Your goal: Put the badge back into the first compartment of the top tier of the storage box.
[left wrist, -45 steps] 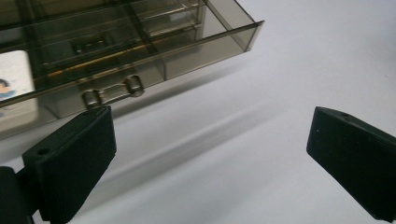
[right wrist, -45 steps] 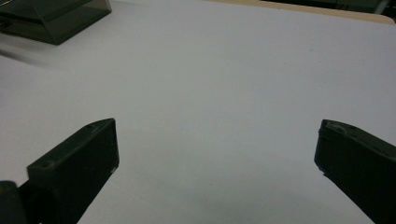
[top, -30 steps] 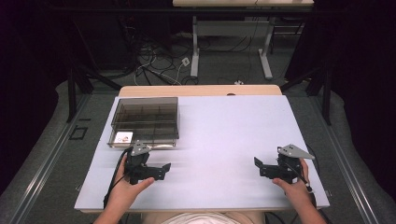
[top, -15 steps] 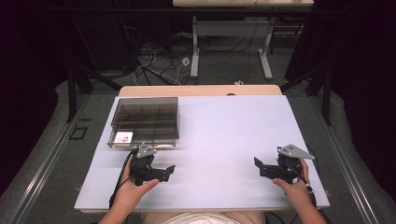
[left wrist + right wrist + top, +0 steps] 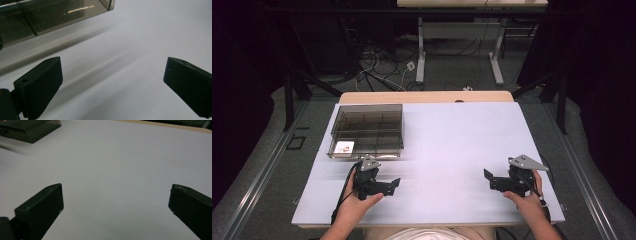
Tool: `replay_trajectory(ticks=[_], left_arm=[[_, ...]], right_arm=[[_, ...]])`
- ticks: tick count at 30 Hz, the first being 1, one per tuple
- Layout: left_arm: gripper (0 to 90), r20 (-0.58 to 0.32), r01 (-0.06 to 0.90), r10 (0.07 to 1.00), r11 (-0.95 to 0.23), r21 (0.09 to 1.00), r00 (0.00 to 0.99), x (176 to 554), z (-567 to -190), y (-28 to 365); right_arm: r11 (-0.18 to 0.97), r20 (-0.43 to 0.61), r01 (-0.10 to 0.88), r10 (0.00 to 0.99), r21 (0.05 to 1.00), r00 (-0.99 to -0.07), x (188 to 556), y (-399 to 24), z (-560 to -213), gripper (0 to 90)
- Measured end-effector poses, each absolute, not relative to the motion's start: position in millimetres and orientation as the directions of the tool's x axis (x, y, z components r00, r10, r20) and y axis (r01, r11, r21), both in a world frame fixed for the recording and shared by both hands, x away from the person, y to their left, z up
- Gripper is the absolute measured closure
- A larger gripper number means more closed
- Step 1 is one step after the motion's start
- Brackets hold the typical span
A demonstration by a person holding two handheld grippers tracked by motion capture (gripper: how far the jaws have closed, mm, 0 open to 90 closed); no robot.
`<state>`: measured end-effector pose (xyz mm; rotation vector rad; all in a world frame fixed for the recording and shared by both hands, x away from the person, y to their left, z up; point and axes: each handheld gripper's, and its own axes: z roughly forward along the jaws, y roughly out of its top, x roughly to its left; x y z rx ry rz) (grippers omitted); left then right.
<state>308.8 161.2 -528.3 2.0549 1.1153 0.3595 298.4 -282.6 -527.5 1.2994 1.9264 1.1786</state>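
While both hands rest low on the white table (image 5: 447, 140), the scene reads as follows.

Left gripper: the left gripper (image 5: 393, 184) is held by the left hand (image 5: 354, 200) near the front edge of the table, at the left side. Its jaws are spread wide apart, with bare white surface between them in the left gripper view (image 5: 112, 82). Nothing is between the jaws.

Right gripper: the right gripper (image 5: 488, 179) is held by the right hand (image 5: 526, 200) near the front right corner. Its jaws are also spread wide, and in the right gripper view (image 5: 115, 205) they hold nothing. A grey three-cornered plate (image 5: 527, 162) sits on top of it.

Box: a dark transparent box with compartments (image 5: 368, 129) lies on the far left part of the table, just beyond the left gripper and well apart from the right one. In the left gripper view its smoky wall (image 5: 50, 15) is near, at upper left; in the right gripper view its corner (image 5: 30, 128) shows far at upper left.

Label: a small white card with a red mark (image 5: 344, 147) lies in the front left compartment of the box; I cannot read it.

Floor: cables (image 5: 377, 65) lie on the floor behind the table.
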Motion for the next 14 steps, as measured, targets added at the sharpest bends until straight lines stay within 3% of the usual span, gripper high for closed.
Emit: replay_trajectory(ticks=[14], left_arm=[[2.4,-0.098,0.601,0.812,-0.338,0.724,0.575,310.4,-532.8,161.6]], right_arm=[[0.156,0.046,0.456,0.914,0.876,-0.402,298.7,-281.2,-528.3,0.0]])
